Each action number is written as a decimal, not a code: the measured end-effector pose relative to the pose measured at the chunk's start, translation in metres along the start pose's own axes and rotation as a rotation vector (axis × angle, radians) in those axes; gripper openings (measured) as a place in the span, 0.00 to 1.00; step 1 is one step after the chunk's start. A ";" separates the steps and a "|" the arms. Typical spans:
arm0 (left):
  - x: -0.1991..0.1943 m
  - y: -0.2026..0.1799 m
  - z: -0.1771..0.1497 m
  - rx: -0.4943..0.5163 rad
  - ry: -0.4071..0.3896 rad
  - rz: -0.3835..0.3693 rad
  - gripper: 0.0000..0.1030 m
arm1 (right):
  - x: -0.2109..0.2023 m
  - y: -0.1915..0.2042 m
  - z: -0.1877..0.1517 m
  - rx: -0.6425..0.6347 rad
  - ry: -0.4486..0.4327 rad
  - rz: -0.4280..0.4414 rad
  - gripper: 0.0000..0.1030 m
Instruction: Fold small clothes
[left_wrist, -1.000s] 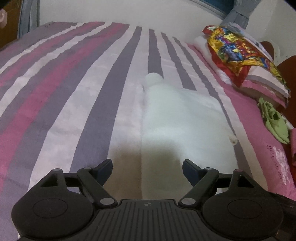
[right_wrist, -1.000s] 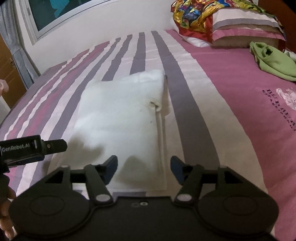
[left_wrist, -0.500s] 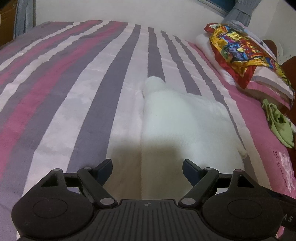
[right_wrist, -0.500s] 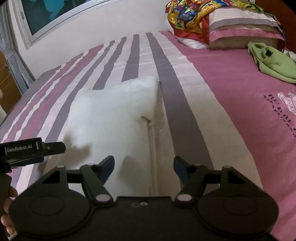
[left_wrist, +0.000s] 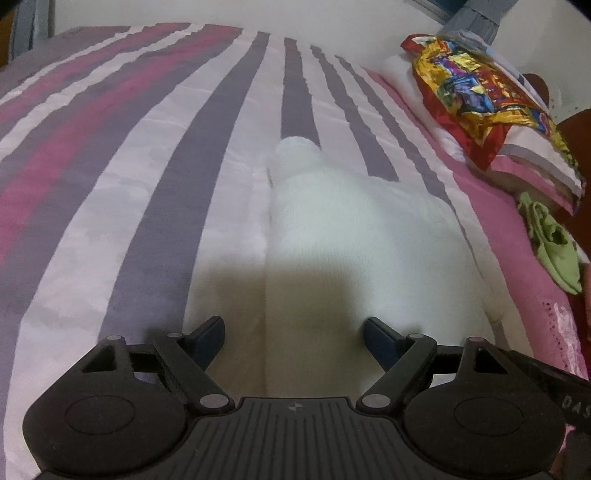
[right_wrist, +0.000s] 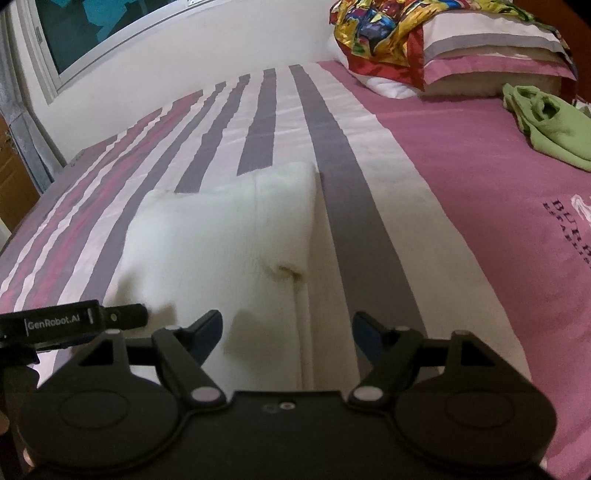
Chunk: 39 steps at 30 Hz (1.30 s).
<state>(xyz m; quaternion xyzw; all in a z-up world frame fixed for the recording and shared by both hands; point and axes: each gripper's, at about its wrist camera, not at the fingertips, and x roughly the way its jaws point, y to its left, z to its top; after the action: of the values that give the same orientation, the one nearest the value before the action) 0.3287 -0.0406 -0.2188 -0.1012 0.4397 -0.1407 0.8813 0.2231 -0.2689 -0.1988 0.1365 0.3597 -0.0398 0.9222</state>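
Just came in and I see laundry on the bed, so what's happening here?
A person holds a gripper in each hand over a white garment lying flat on the striped bedspread. The left gripper is open near one edge of it. The right gripper is open too, its fingers just having spread, and nothing is clamped. A green garment lies by the pillows, untouched.

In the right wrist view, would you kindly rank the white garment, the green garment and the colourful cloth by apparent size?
1. white garment, though nearest the camera
2. colourful cloth and green garment: look alike, both partly cropped, unranked
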 end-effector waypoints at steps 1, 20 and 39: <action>0.002 0.000 0.000 0.005 0.001 -0.005 0.80 | 0.002 -0.001 0.002 0.005 0.001 0.002 0.75; 0.018 0.006 0.009 -0.021 0.014 -0.076 0.79 | 0.045 -0.016 0.026 0.096 0.064 0.104 0.69; 0.024 -0.006 0.004 -0.031 0.011 -0.074 0.53 | 0.063 -0.014 0.028 0.134 0.091 0.177 0.52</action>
<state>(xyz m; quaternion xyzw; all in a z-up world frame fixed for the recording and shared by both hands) 0.3446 -0.0540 -0.2323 -0.1304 0.4428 -0.1668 0.8713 0.2858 -0.2884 -0.2249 0.2310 0.3842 0.0240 0.8936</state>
